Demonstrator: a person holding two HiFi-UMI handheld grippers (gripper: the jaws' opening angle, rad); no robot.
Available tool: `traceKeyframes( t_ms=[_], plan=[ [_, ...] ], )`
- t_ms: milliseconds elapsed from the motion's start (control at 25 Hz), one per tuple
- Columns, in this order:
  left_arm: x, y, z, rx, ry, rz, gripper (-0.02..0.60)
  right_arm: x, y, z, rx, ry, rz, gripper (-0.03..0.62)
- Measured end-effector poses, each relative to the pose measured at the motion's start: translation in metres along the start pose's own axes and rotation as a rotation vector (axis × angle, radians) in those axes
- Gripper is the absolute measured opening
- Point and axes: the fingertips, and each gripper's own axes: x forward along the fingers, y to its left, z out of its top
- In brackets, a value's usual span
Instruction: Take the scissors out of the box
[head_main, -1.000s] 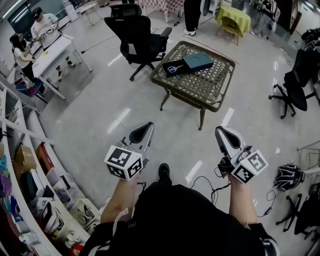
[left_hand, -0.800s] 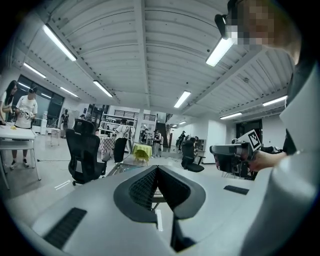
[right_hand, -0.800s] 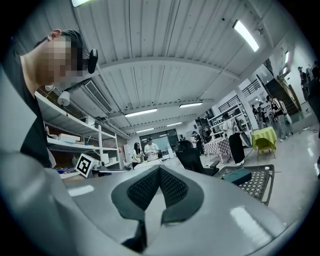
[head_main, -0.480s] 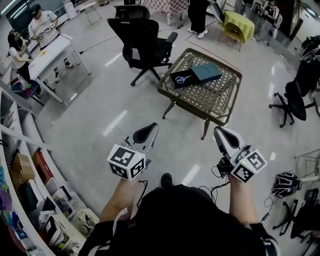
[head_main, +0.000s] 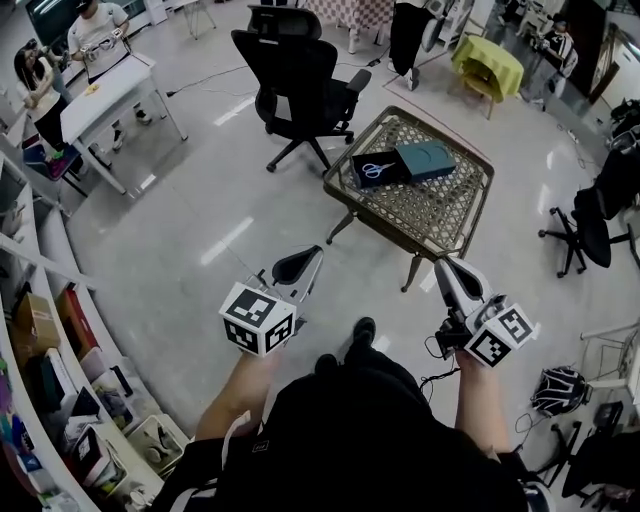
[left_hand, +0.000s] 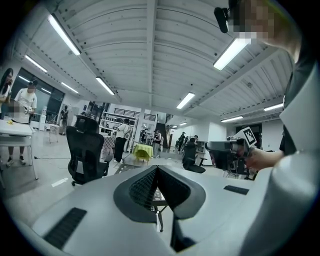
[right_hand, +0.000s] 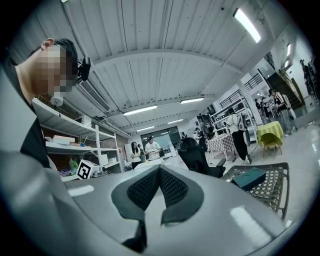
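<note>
Blue-handled scissors (head_main: 375, 170) lie in an open black box (head_main: 380, 168) on a low wicker table (head_main: 440, 215) ahead of me. The teal lid (head_main: 425, 160) rests beside the box, and it also shows in the right gripper view as the teal lid (right_hand: 250, 177) on the table (right_hand: 272, 187). My left gripper (head_main: 314, 251) (left_hand: 156, 169) is held in the air well short of the table, jaws shut and empty. My right gripper (head_main: 442, 264) (right_hand: 159, 169) hangs level beside it, jaws together with nothing between them. From the two gripper views the scissors cannot be seen.
A black office chair (head_main: 305, 80) stands just left of the table. Shelving (head_main: 40, 340) lines the left wall. People work at a white table (head_main: 105, 95) far left. More chairs (head_main: 600, 200) stand right, a yellow-covered stool (head_main: 488, 62) behind, and cables (head_main: 440, 375) on the floor.
I have walked forward: the wicker table and chair sit nearer and lower in the head view. Both grippers travelled along with me, still shut and empty.
</note>
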Motion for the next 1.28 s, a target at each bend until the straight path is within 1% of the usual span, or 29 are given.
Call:
traceKeyframes(
  t_ms=[280,480,640,920,1080,1280],
  plan=[
    [0.026,0.029,-0.001,-0.005,0.032,0.061,0.006,0.036,-0.041,-0.006,0.057,0.004,0.052,0.012],
    [0.072,0.051,0.009,-0.005,0.049,0.094,0.006,0.069,-0.094,-0.002,0.094,0.014,0.079,0.012],
    [0.119,0.063,0.016,-0.007,0.07,0.097,0.006,0.095,-0.133,0.006,0.112,0.024,0.11,0.011],
    [0.194,0.07,0.038,-0.003,0.082,0.099,0.006,0.118,-0.205,0.025,0.136,0.033,0.132,0.011],
    [0.228,0.074,0.045,-0.01,0.091,0.102,0.006,0.123,-0.241,0.037,0.152,0.017,0.134,0.011],
    [0.256,0.076,0.063,0.006,0.07,0.115,0.006,0.133,-0.27,0.038,0.175,0.029,0.145,0.011]
  ],
)
